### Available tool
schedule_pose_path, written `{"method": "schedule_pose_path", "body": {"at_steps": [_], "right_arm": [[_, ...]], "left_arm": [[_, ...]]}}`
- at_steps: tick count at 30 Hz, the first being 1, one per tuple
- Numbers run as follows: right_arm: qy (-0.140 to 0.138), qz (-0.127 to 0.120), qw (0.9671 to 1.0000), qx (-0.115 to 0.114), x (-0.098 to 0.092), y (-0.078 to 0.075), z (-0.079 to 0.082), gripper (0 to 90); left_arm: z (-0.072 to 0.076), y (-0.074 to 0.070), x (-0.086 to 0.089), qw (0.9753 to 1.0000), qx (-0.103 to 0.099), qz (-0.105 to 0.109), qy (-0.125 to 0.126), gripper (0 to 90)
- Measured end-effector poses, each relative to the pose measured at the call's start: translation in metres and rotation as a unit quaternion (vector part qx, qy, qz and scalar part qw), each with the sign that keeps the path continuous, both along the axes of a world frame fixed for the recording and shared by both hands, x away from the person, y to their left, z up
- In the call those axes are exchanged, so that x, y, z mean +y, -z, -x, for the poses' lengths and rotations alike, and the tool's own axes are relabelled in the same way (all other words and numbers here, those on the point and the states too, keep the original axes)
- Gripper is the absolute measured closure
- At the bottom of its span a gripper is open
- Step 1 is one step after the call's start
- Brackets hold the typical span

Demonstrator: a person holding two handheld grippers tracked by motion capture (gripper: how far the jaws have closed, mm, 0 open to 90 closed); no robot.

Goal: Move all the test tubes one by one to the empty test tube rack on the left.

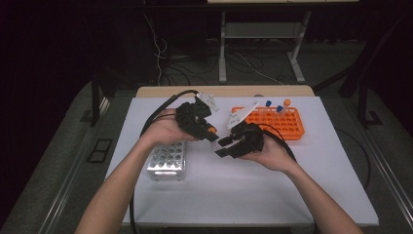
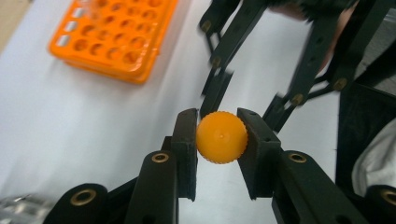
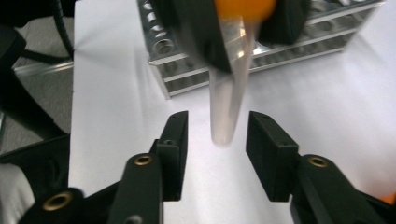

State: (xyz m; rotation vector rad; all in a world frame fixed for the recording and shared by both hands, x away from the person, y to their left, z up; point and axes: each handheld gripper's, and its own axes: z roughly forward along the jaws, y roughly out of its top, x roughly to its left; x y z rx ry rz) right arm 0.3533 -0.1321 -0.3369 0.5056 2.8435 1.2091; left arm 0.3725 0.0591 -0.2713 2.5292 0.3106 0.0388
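The left hand-held gripper (image 2: 219,135) is clamped on the orange cap (image 2: 221,137) of a tube (image 3: 229,98), its two flat black pads pressing the cap's ridged, round rim from either side. In the high view that left hand-held gripper (image 1: 210,131) sits above the middle of the white counter (image 1: 243,195), with the cap showing as a small orange spot between its tips. The tube is clear plastic, long and narrow, tapering toward a rounded end, and it hangs free of the counter.

The right hand-held gripper (image 3: 217,142) stands open, its blocky matte-black pads spread to either side of the tube's lower end without touching it. In the high view it (image 1: 226,146) lies just right of the left one, tips pointing toward it.

A silvery metal block rack (image 1: 168,160) with rows of round holes rests near the counter's left edge, just under the left forearm. An orange plastic rack (image 1: 285,124), flat and gridded with holes, sits toward the far right of the counter, with several capped tubes (image 1: 278,108) standing along its far row, blue and orange on top.
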Motion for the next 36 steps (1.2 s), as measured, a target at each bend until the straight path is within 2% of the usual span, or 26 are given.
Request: {"method": "schedule_pose_path", "body": {"at_steps": [12, 13, 15, 20, 26, 28, 36], "right_arm": [[0.049, -0.034, 0.9982, 0.003, -0.038, -0.009, -0.008, 40.6], [0.059, -0.035, 0.9976, 0.004, -0.043, -0.010, -0.007, 35.4], [0.062, -0.035, 0.9974, 0.006, -0.045, -0.010, -0.007, 33.5], [0.095, -0.037, 0.9948, 0.003, -0.059, -0.009, -0.006, 17.8], [0.129, -0.044, 0.9906, 0.008, -0.079, -0.005, -0.007, 8.9], [0.133, -0.046, 0.9900, 0.014, -0.084, -0.004, -0.007, 0.1], [0.153, -0.051, 0.9866, 0.022, -0.108, 0.002, -0.006, 0.2]], "left_arm": [[-0.025, -0.011, 0.022, 0.9987, -0.009, 0.000, -0.049, 68.4], [-0.027, -0.010, 0.024, 0.9985, -0.010, 0.000, -0.054, 68.4], [-0.032, -0.010, 0.028, 0.9979, -0.012, 0.001, -0.064, 68.4], [-0.043, -0.009, 0.037, 0.9960, -0.012, 0.004, -0.089, 68.5], [-0.055, -0.009, 0.047, 0.9931, -0.018, 0.006, -0.116, 68.5], [-0.059, -0.009, 0.050, 0.9918, -0.022, 0.008, -0.126, 68.5], [-0.077, -0.012, 0.061, 0.9871, -0.027, -0.004, -0.158, 68.5]]}}
